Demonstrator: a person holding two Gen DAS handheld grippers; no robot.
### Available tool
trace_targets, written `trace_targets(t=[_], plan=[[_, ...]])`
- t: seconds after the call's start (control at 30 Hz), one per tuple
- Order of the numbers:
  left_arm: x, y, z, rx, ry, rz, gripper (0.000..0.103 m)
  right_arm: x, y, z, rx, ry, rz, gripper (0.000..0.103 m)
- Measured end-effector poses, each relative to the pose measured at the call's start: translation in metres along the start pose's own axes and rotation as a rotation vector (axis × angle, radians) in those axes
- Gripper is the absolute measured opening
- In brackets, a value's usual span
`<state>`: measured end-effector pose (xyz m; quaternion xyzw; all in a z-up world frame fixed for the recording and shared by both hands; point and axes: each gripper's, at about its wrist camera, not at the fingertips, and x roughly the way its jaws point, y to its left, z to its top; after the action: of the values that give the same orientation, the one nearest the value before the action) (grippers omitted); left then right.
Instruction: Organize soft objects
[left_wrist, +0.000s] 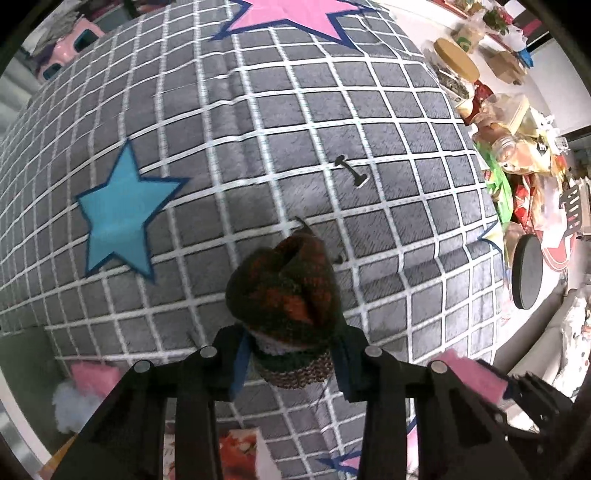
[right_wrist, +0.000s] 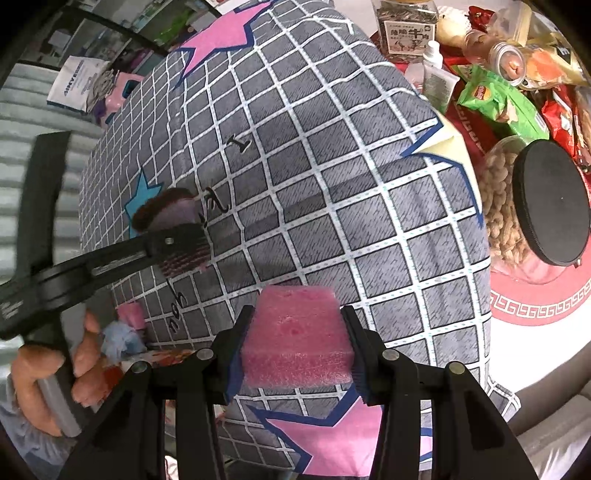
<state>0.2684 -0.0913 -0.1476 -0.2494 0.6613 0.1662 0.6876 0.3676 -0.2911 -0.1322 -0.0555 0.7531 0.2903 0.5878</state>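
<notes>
Two tools, both loaded: your left tool (left_wrist: 291, 363) clamps the knitted piece (left_wrist: 284, 291) over the cushion (left_wrist: 295, 147); your right tool (right_wrist: 295, 354) squeezes the pink sponge (right_wrist: 297, 339).

dark knitted bundle (left_wrist: 284, 291) and pink foam block (right_wrist: 297, 341), each between jaws

Count: one grey checked cushion (left_wrist: 258, 147), one knitted piece (left_wrist: 284, 291), two pink foam blocks (right_wrist: 295, 339) (right_wrist: 131, 314), two grippers (left_wrist: 291, 365) (right_wrist: 295, 365).
</notes>
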Motion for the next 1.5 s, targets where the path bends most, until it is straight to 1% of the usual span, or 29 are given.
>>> trace_targets(t=[0.13, 0.4, 0.57, 0.8, 1.07, 1.3, 1.5], plan=[[-0.008, 0.016, -0.015, -0.017, 0.001, -0.002, 0.041, 0.004, 0.004, -0.005, -0.012, 0.016, 0.001, 0.048], [-0.030, 0.032, -0.053, -0.022, -0.007, -0.005, 0.041, 0.004, 0.018, -0.012, -0.043, 0.026, -0.003, 0.048], [-0.048, 0.045, -0.067, -0.029, -0.034, 0.003, 0.041, 0.002, 0.034, -0.011, -0.074, 0.021, 0.003, 0.048], [-0.070, 0.070, -0.076, -0.077, -0.084, 0.025, 0.041, -0.001, 0.074, -0.007, -0.155, 0.012, 0.026, 0.048], [-0.101, 0.110, -0.092, -0.152, -0.139, 0.058, 0.041, -0.009, 0.134, -0.003, -0.284, -0.006, 0.049, 0.048], [-0.124, 0.143, -0.108, -0.227, -0.183, 0.074, 0.041, -0.014, 0.177, -0.008, -0.372, -0.017, 0.055, 0.048], [-0.141, 0.164, -0.121, -0.249, -0.216, 0.089, 0.041, -0.019, 0.209, -0.017, -0.427, -0.032, 0.064, 0.048]])
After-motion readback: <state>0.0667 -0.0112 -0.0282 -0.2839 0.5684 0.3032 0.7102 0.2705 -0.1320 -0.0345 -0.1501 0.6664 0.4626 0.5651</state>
